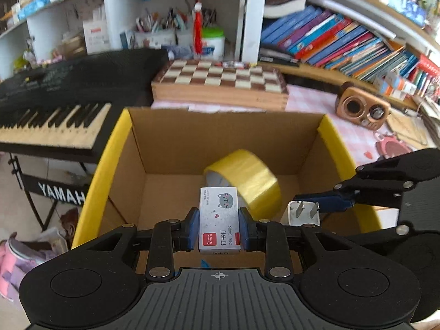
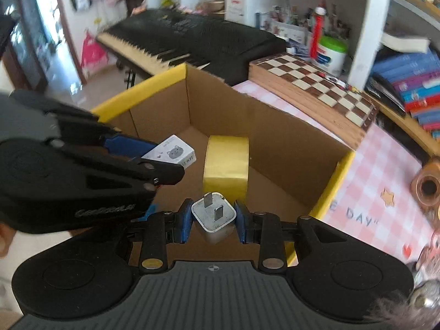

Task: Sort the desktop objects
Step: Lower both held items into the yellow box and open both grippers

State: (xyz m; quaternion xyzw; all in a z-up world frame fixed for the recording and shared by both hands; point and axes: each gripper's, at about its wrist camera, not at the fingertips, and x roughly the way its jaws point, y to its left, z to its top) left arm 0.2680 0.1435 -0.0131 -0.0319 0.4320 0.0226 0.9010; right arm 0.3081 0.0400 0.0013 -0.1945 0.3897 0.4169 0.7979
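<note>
My left gripper [image 1: 218, 227] is shut on a small white staple box [image 1: 219, 221] with a grey cat print, held above the open cardboard box [image 1: 165, 143]. My right gripper [image 2: 212, 221] is shut on a white plug adapter [image 2: 214, 216], its two metal prongs facing the camera. In the left wrist view the plug adapter [image 1: 304, 214] hangs just right of the staple box. The right wrist view shows the staple box [image 2: 173, 152] to the left over the cardboard box [image 2: 275, 137]. A roll of yellow tape [image 1: 249, 180] stands on edge on the box floor, and the tape roll [image 2: 226, 165] lies straight beyond the adapter.
The cardboard box has yellow-taped rims [image 1: 107, 165] and sits at the edge of a pink checked tablecloth [image 2: 379, 176]. A chessboard case [image 1: 220, 82] lies behind it, a black keyboard [image 1: 55, 104] to the left, a brown retro speaker [image 1: 363, 108] to the right, bookshelves [image 1: 343, 44] behind.
</note>
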